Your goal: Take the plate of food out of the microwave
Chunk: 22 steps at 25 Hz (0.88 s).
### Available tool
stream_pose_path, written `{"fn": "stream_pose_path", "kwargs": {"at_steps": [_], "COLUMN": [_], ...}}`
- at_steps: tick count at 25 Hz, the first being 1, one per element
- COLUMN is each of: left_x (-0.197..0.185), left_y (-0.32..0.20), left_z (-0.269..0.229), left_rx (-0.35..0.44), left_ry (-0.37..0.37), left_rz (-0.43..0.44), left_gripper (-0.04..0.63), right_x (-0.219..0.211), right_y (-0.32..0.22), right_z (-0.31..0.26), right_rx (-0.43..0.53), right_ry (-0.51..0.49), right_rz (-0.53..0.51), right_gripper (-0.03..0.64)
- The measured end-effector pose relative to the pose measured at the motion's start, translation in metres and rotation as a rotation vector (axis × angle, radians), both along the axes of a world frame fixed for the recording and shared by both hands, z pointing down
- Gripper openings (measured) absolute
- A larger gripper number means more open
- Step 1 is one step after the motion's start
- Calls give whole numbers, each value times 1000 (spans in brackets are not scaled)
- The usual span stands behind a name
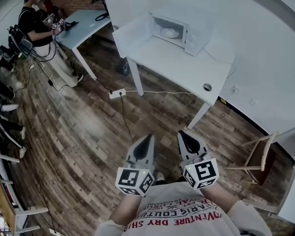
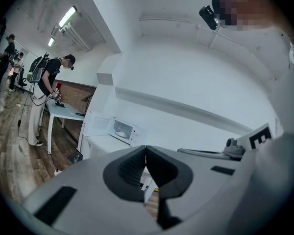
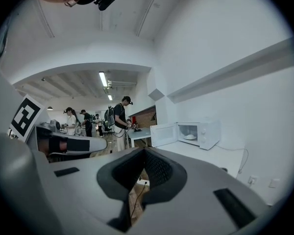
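Approach step, I reckon; plate [image 1: 169, 32] sits inside the microwave [image 1: 196, 33], door [image 1: 130, 34] open, on the surface [image 1: 177, 65] well ahead; left claw [image 1: 148, 138] and right claw [image 1: 183, 133] both pressed together, empty; next: get close, spread one claw, pinch the plate rim.

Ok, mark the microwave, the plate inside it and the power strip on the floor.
microwave [image 1: 196, 36], head view, on its control panel.
plate [image 1: 169, 32], head view, its middle, inside the microwave.
power strip [image 1: 117, 93], head view, its top face.
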<state>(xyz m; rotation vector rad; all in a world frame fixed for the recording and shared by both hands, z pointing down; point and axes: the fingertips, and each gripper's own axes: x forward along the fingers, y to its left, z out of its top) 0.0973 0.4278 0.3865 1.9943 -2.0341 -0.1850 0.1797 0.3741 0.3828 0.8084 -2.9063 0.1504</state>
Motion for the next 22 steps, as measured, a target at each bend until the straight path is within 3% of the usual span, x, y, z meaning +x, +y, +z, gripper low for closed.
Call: {"fn": "stream_pose_path", "kwargs": {"at_steps": [12,22], "left_x": [-79,-129], "left_y": [-84,-238], "left_z": [27,13], "left_rx": [-45,-28], "left_ry": [13,-38], "left_rz": [-39,-80], "left_gripper": [6,6], "right_x": [-80,-139], "right_y": [-100,-249], "right_z": [24,9], "right_rx": [-29,-12], "right_ry": [19,4], "right_rz": [-30,-116], "right_gripper": [11,11]}}
